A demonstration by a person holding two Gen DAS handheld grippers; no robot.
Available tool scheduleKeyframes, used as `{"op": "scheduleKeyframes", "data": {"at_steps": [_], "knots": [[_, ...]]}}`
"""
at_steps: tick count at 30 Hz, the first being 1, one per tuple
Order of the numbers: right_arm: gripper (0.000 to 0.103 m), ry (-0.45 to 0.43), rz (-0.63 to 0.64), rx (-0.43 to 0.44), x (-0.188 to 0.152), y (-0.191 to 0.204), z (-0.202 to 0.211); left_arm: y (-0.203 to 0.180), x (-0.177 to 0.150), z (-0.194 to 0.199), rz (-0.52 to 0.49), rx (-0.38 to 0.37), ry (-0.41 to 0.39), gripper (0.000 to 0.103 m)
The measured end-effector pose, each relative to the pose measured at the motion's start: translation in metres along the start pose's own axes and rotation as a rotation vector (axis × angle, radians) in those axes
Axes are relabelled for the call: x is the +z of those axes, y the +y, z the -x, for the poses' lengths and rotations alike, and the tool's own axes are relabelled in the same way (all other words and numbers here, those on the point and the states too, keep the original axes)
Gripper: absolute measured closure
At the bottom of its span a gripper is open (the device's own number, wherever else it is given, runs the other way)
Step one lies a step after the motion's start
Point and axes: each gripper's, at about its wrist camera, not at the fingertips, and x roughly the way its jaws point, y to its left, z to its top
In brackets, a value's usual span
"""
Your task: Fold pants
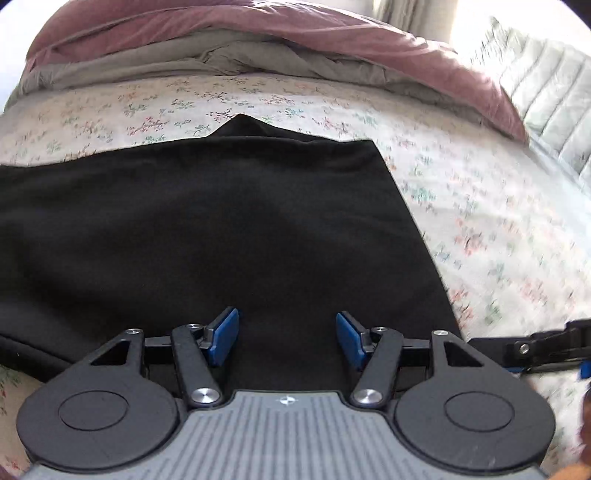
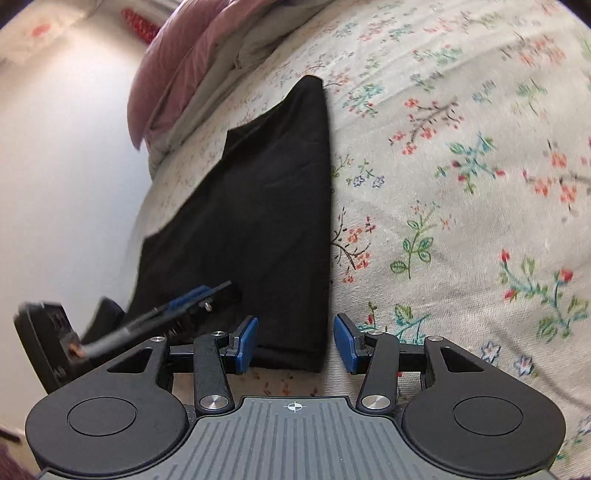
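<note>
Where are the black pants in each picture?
Left wrist view: the black pants fill the middle and left, lying flat on the flowered sheet.
Right wrist view: the black pants run up the middle, left of center.
Shared landmark: the pink blanket at the bed's far end.

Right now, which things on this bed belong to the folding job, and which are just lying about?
Part of the job:
- black pants, laid flat on the flowered bedsheet
- left gripper, jaws open over the pants
- right gripper, jaws open at the pants' near corner

Just lying about:
- pink duvet
- grey blanket
- pale quilted cushion
</note>
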Motion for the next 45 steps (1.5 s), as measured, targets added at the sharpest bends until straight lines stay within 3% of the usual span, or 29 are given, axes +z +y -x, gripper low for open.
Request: {"op": "scheduleKeyframes", "data": {"at_steps": [3, 8, 14, 23, 29, 34, 40, 45], "knots": [[0.057, -0.026, -0.057, 0.037, -0.002, -0.008, 0.001, 0.01, 0.001, -0.004, 0.067, -0.044, -0.004, 0.023], [0.059, -0.116, -0.153, 0.061, -0.014, -0.014, 0.001, 0.007, 0.0, -0.002, 0.051, -0.047, -0.002, 0.023], [0.059, -0.164, -0.131, 0.052, -0.023, -0.006, -0.005, 0.012, 0.006, -0.001, 0.082, -0.05, 0.023, 0.022], [0.059, -0.17, -0.105, 0.047, -0.027, -0.004, 0.002, -0.03, 0.036, -0.01, -0.056, 0.131, 0.025, 0.021], [0.06, -0.181, -0.067, 0.022, -0.032, 0.007, -0.003, -0.057, 0.053, -0.025, -0.141, 0.143, 0.041, 0.021], [0.064, -0.14, -0.093, 0.045, -0.033, 0.006, -0.002, -0.066, 0.062, -0.044, -0.153, 0.126, 0.061, 0.02], [0.069, -0.145, -0.101, 0.039, -0.033, 0.004, -0.004, -0.083, 0.083, -0.071, -0.162, 0.031, 0.107, 0.02], [0.079, -0.151, -0.03, 0.014, -0.034, 0.013, -0.005, -0.121, 0.099, -0.088, -0.318, 0.099, 0.1, 0.02]]}}
